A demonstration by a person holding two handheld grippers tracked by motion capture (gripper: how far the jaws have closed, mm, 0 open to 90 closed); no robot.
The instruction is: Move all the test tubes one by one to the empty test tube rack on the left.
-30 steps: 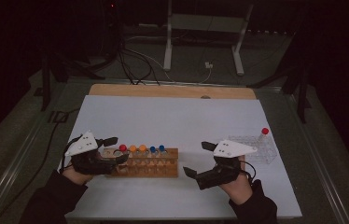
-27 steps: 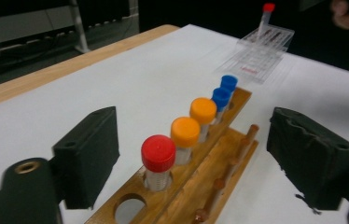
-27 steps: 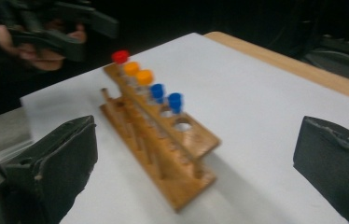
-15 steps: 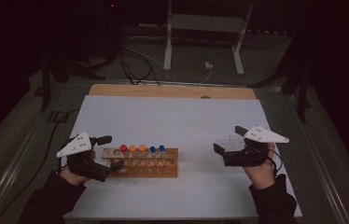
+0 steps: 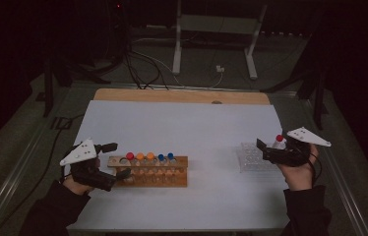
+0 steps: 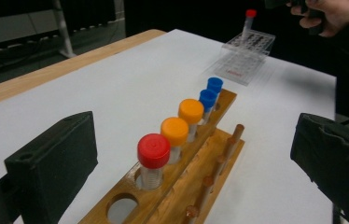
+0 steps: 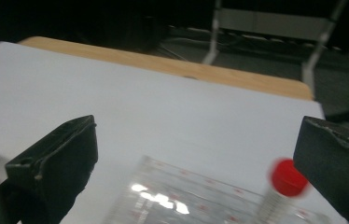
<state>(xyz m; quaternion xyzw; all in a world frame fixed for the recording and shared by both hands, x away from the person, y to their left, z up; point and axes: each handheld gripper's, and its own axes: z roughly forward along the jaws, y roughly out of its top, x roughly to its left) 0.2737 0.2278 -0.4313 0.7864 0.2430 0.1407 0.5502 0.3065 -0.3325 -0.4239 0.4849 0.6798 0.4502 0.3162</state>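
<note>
Both tongs stand apart and empty: left gripper beside the wooden rack; right gripper approaching the red-capped tube in the clear rack, probably to grasp it next.

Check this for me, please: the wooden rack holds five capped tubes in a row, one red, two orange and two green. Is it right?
Not quite. The wooden rack does hold five capped tubes in a row, one red and two orange, but the last two caps are blue, not green. The left gripper view shows this most clearly, and the high view agrees.
</note>
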